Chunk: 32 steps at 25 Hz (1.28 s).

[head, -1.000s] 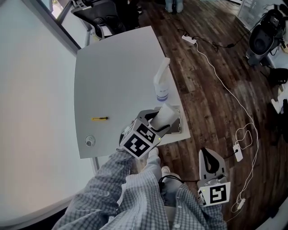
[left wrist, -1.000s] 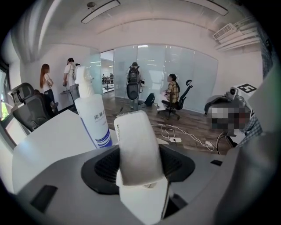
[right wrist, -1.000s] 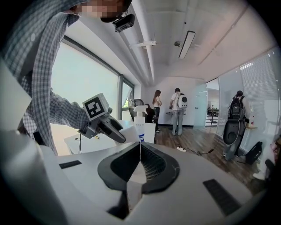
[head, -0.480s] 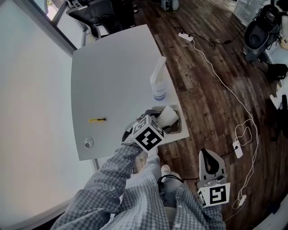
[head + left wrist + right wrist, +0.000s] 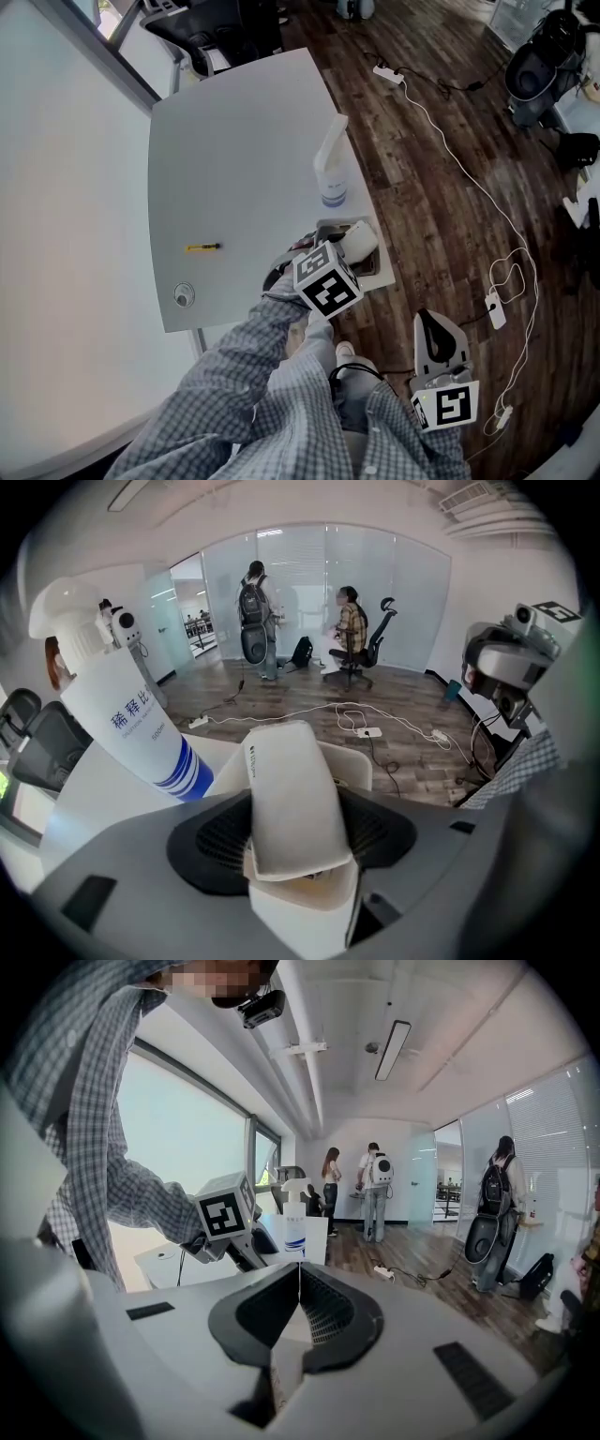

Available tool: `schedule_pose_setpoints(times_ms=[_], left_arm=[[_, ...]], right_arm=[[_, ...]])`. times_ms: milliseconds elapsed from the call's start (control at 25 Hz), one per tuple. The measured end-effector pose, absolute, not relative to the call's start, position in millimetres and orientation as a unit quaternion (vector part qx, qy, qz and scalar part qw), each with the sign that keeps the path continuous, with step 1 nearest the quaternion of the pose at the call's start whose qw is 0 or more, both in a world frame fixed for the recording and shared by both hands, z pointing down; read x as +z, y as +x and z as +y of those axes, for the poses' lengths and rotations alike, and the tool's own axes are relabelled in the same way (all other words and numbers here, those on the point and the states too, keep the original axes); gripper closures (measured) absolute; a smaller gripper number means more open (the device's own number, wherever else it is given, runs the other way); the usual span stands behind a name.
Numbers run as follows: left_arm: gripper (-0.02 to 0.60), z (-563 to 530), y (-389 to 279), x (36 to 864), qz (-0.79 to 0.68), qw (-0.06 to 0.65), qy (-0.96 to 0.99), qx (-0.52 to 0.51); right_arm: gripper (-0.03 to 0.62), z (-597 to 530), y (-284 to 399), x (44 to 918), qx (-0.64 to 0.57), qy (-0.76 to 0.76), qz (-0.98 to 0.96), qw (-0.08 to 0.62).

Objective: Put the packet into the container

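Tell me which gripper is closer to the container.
Left. The left gripper, holding the packet, is right at the container; the right gripper hangs beyond the table edge.

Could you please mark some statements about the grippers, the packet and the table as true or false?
1. The left gripper is shut on the flat white packet. True.
2. The right gripper has its jaws wide apart. False: they are together, with nothing between them.
3. The white spray bottle with the blue band lies on its side. False: it stands upright on the pale grey table.
4. The small yellow stick lies on the table, apart from the shallow rectangular container. True.
5. The right gripper hangs over the table. False: it is past the table's edge, over the dark wooden floor.
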<state>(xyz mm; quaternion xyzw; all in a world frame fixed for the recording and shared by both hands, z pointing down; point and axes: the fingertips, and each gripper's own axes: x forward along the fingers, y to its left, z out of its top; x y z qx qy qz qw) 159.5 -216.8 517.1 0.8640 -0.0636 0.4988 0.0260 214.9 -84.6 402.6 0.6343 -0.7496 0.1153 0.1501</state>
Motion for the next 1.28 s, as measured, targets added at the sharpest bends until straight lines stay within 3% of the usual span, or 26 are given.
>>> schedule_pose_setpoints(times_ms=[120,320,960,1080,1280], left_arm=[[0.301,-216.9,158.6,517.5,-0.065,0.023,0.869,0.491],[0.216,-217.4,161.2,513.0,-0.070,0.059,0.882,0.462],[0.218,-226.8,133.2,462.4,-0.121,0.122,0.923,0.345],[0.272,-224.6,124.8,446.5,-0.140,0.134,0.932,0.306],[0.460,-226.1,99.9,426.7,-0.197,0.109,0.936,0.270]], right_arm=[[0.580,-84.2,216.2,402.9,0.114,0.635,-0.749,0.152],[0.580,-81.8,217.6,404.7,0.115,0.633,-0.750,0.153],[0.580,-93.2,195.2,395.2,0.087,0.596,-0.784,0.150],[0.580,-95.9,190.3,392.5,0.077,0.583,-0.795,0.150],[0.580,-102.4,180.6,385.5,0.059,0.564,-0.810,0.147]])
